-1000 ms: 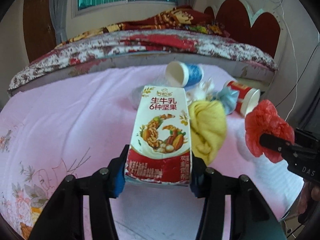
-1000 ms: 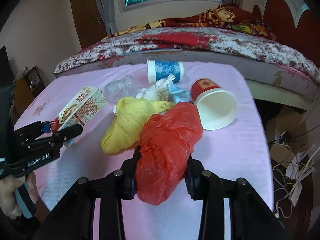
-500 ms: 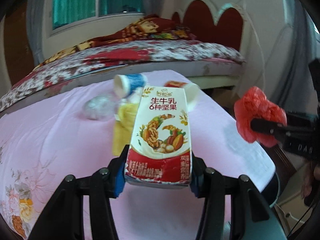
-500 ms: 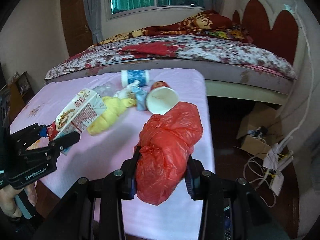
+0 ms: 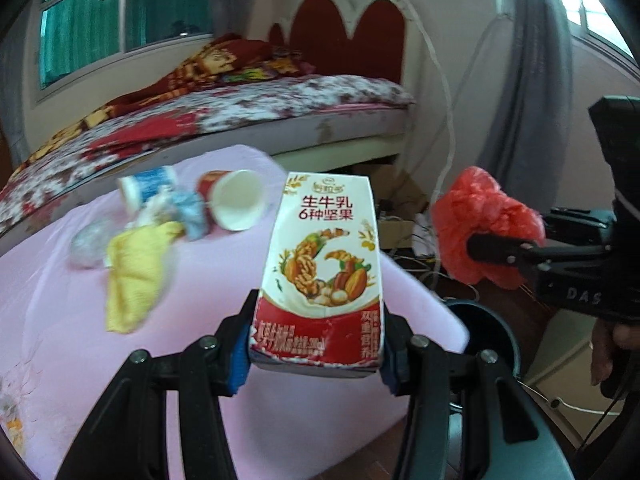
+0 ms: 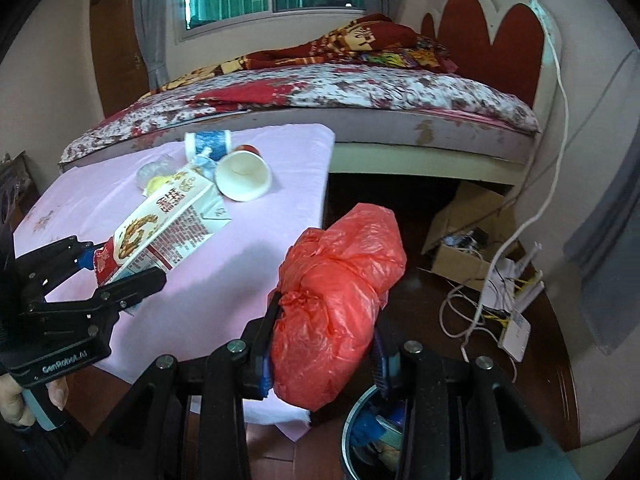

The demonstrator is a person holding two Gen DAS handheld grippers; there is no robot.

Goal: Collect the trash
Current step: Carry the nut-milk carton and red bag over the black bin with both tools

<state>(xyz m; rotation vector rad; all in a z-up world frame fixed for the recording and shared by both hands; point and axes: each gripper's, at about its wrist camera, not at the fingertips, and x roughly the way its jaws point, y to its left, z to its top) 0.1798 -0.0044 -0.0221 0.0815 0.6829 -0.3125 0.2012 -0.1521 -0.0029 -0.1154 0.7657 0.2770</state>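
Right claw (image 6: pixel 322 354) pinches red bag (image 6: pixel 340 304), left claw (image 5: pixel 316 356) the carton (image 5: pixel 322 264); centre over the bin (image 6: pixel 360 436), lower frame, before releasing.

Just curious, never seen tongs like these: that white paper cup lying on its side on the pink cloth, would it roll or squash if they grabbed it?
Probably both. The paper cup lies on its side with its open mouth showing, so a nudge would likely roll it in a curve across the pink cloth. It looks empty and thin-walled, so likely light, and a hard squeeze might crush its rim.
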